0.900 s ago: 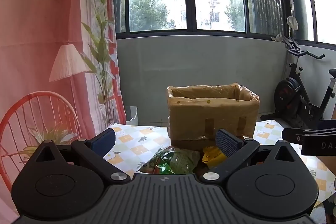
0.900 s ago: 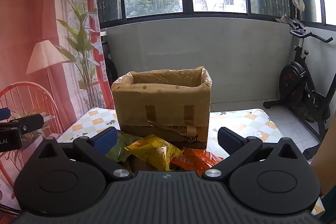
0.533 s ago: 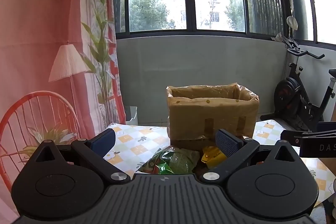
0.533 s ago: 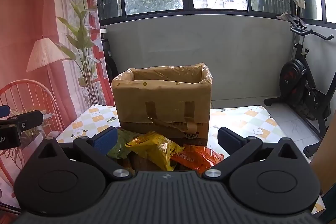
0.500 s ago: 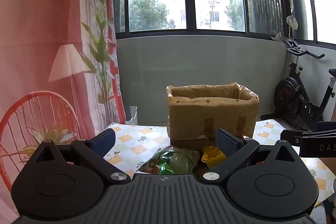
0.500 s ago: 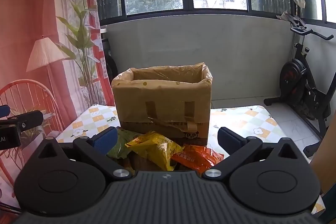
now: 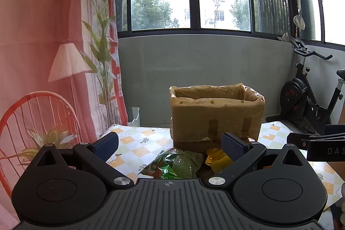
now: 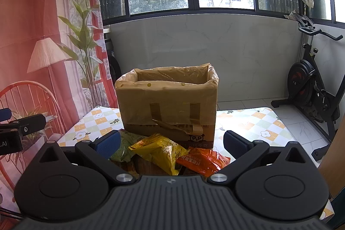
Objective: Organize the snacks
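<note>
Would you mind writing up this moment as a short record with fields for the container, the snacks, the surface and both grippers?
container: cardboard box, open top, lined with a plastic bag, standing upright on the table
snacks: green packet, yellow packet and orange packet, piled in front of the box
surface: table with a checked floral cloth
left gripper: open, nothing between its fingers, above the green packet
right gripper: open, nothing held, above the pile
snacks in box: none visible from these views
</note>
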The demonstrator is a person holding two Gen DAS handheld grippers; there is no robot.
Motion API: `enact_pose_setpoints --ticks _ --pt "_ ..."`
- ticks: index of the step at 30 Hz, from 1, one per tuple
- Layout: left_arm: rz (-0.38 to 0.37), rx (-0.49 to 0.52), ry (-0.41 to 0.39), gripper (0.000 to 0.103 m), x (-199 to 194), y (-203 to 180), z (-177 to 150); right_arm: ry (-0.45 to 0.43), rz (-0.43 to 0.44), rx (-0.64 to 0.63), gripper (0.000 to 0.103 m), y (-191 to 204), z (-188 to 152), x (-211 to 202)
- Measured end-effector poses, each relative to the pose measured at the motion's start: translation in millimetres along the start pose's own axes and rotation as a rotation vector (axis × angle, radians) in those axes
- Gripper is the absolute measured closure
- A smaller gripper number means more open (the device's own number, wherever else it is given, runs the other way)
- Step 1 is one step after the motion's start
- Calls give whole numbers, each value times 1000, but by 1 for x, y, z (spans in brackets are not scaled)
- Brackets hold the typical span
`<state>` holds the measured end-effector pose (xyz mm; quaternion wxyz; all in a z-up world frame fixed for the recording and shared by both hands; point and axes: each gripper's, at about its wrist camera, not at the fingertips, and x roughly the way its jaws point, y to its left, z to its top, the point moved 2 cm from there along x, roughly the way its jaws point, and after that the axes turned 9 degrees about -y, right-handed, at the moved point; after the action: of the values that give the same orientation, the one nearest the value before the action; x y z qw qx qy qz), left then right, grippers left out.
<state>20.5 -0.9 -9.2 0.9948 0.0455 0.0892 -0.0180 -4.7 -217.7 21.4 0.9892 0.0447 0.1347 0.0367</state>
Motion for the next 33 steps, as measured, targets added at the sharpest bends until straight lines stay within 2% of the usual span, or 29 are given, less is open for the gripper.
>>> enact_pose_setpoints --ticks 33 --pt "-4 -2 5 1 2 1 0 6 1 3 0 -1 -1 2"
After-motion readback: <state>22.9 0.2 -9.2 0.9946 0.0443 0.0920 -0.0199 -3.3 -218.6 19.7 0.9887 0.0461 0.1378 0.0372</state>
